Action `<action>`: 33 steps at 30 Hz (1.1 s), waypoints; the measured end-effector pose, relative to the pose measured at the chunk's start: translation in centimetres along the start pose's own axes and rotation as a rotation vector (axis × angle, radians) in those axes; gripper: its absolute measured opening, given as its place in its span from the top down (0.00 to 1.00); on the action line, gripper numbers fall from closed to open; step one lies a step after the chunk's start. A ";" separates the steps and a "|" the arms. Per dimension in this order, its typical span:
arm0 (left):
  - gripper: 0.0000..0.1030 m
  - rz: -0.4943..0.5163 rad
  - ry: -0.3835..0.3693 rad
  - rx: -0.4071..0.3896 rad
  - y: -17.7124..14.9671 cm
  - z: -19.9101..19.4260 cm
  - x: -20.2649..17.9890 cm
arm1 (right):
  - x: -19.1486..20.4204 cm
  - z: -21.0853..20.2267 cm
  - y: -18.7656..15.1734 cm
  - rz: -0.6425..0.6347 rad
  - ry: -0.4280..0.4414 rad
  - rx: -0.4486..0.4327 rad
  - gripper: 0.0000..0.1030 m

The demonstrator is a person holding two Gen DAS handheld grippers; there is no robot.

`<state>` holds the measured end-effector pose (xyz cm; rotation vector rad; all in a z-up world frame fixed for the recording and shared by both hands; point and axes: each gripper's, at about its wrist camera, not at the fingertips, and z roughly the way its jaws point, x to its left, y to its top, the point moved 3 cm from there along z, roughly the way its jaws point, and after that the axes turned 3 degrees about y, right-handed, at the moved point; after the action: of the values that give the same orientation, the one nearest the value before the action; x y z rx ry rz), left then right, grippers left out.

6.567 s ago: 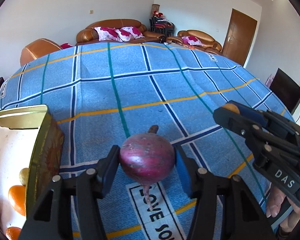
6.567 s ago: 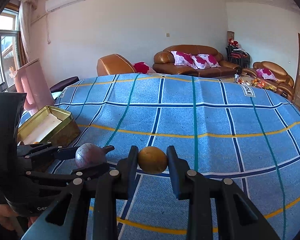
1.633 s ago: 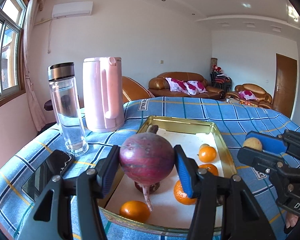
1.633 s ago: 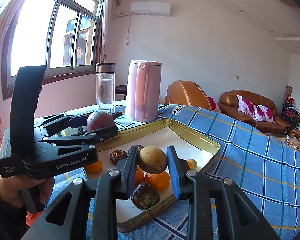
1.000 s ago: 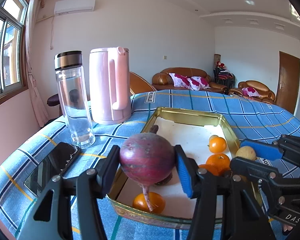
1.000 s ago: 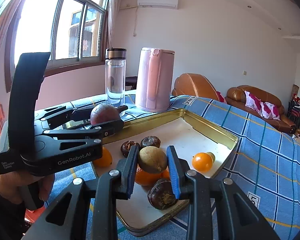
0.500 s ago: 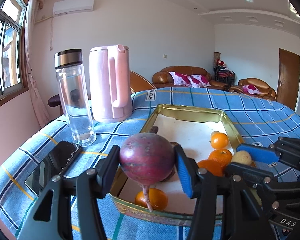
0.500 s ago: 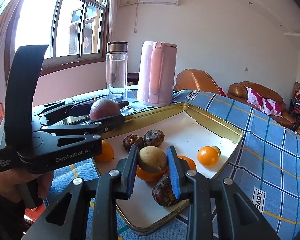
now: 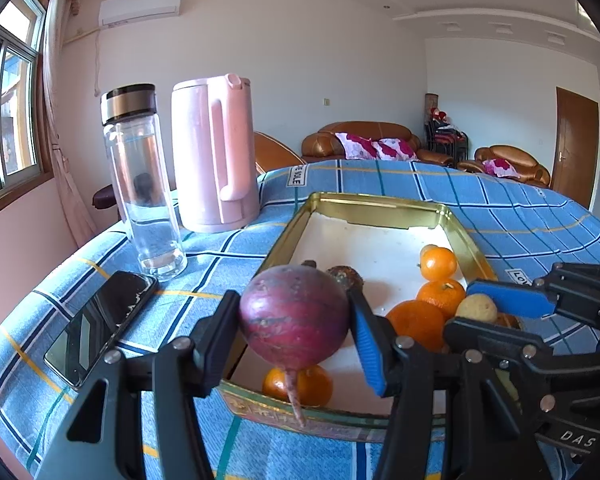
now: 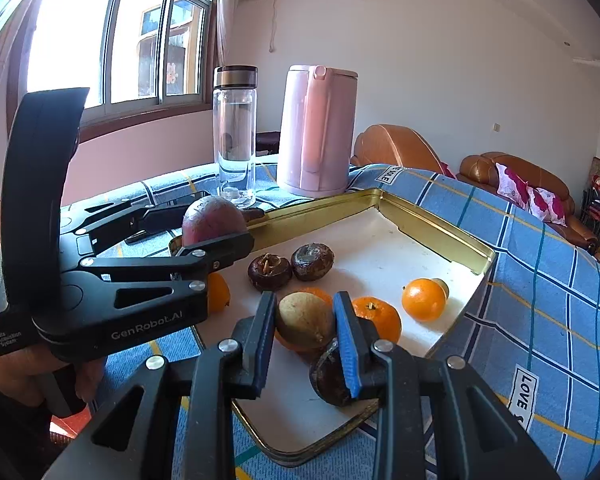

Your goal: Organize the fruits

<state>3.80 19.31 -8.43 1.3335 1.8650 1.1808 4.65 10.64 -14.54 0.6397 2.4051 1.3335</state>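
Purple-red root veg (image 9: 294, 316), tan-brown fruit (image 10: 303, 321), orange tangerines (image 10: 424, 299), dark brown nuts (image 10: 269, 271). Gold tray (image 9: 374, 203) w/ white floor. Bench cloth (image 9: 512, 216): blue plaid, navy/white/yellow/teal lines. Pink kettle (image 9: 214, 152). Black phone (image 9: 100, 322).

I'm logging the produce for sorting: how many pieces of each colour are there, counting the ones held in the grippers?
Orange fruits: 4
Dark brown fruits: 3
Purple-red root, in left gripper: 1
Yellow-brown fruit, in right gripper: 1
Small tan piece, half hidden: 1
Total: 10
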 end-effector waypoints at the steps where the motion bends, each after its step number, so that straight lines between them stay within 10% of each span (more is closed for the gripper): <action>1: 0.44 0.000 0.005 -0.005 0.0 -0.1 0.0 | -0.1 0.0 0.0 0.004 0.001 0.000 0.69; 6: 0.30 -0.005 0.020 -0.041 0.5 -1.1 0.2 | -0.2 -0.1 -0.1 0.013 0.006 -0.001 0.41; 15: 0.09 -0.021 0.041 -0.100 1.3 -2.8 0.5 | -1.1 -1.6 -0.3 0.034 -0.054 -0.030 0.40; 33: 0.00 -0.002 0.051 -0.131 1.9 -4.3 -0.1 | -4.2 -5.3 0.1 0.117 -0.178 -0.112 0.26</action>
<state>1.14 18.04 -4.74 1.2399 1.7906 1.3239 5.72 4.72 -11.43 0.8416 2.1659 1.3831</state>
